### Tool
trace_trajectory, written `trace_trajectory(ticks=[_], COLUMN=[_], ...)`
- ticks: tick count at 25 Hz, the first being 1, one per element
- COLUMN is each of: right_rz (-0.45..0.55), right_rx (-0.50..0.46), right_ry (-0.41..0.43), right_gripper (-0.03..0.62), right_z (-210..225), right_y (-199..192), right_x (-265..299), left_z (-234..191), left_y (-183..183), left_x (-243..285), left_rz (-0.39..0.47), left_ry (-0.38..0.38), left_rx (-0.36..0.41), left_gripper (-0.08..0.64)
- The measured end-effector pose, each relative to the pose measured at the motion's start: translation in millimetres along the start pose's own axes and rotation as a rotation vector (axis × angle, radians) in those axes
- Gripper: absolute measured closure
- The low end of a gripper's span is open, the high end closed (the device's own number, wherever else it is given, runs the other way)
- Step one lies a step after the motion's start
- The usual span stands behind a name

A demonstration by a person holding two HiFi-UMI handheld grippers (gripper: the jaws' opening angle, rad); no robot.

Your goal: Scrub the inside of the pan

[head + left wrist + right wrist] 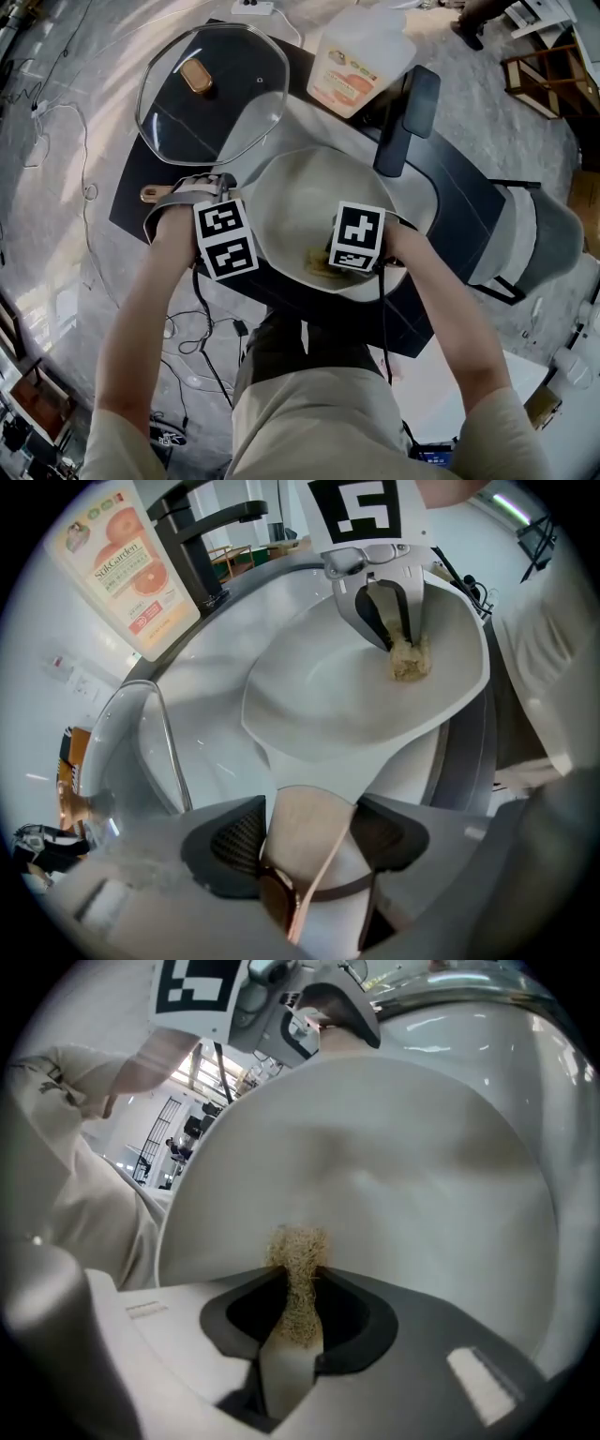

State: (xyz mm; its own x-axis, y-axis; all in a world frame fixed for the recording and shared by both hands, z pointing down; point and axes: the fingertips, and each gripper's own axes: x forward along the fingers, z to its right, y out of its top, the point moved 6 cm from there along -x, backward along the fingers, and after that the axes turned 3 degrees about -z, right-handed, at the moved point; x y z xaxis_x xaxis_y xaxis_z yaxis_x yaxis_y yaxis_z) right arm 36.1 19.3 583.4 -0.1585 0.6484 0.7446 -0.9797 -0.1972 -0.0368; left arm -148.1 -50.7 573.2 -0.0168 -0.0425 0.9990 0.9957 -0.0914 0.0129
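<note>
A white pan (pixel 309 192) lies in a pale sink basin (pixel 298 127). My left gripper (pixel 214 187) is shut on the pan's beige handle (pixel 309 822) at the pan's left side; a brown loop hangs at the handle's end. My right gripper (pixel 328 267) reaches into the pan near its front rim, shut on a tan scrub pad (pixel 298 1255) that presses on the pan's inner surface (pixel 394 1176). From the left gripper view, the right gripper (pixel 405 649) and the pad (pixel 410 660) show against the far inner wall of the pan (pixel 347 700).
A glass lid (pixel 211 89) with a brown knob rests on the black counter at the back left. A dish soap bottle (pixel 361 56) stands behind the sink, beside a black faucet (pixel 408 117). A grey chair (pixel 539 234) stands to the right.
</note>
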Motion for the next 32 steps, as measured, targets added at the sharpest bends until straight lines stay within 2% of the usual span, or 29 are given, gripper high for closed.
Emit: trace_trajectory(ticks=[3,8,17,23,27,30,32], right_rz=[0.082,0.250,0.318,0.233,0.045,-0.078,-0.113], right_rx=[0.004,0.156,0.228,0.258,0.233,0.212,0.212], right_ry=[-0.002,-0.052,-0.364,-0.492,-0.561,-0.550,-0.490], right_gripper=[0.491,0.481,0.485,0.489,0.491,0.492,0.492], right_z=[2.1,17.3,68.6,84.9,87.1,82.1,73.0], right_y=[16.5,43.5,58.5,38.9,7.1,-17.1,-28.1], right_x=[2.2,1.9,-10.7,-14.3,-11.5,-8.9,-9.1], left_z=[-0.1,0.2,0.3,-0.5,-0.7,-0.7,-1.3], left_y=[0.5,-0.7,-0.5,-0.8,-0.1,-0.3,0.4], left_x=[-0.5,-1.1,-0.8,0.9,2.5,2.9,3.1], left_rz=[0.005,0.008,0.006,-0.001,-0.010,-0.016,-0.021], left_ry=[0.008,0.009,0.015,0.010,0.009,0.010,0.019], left_rx=[0.004,0.008,0.005,0.001,-0.006,-0.008,-0.010], left_gripper=[0.268,0.268,0.268,0.268,0.268,0.268,0.268])
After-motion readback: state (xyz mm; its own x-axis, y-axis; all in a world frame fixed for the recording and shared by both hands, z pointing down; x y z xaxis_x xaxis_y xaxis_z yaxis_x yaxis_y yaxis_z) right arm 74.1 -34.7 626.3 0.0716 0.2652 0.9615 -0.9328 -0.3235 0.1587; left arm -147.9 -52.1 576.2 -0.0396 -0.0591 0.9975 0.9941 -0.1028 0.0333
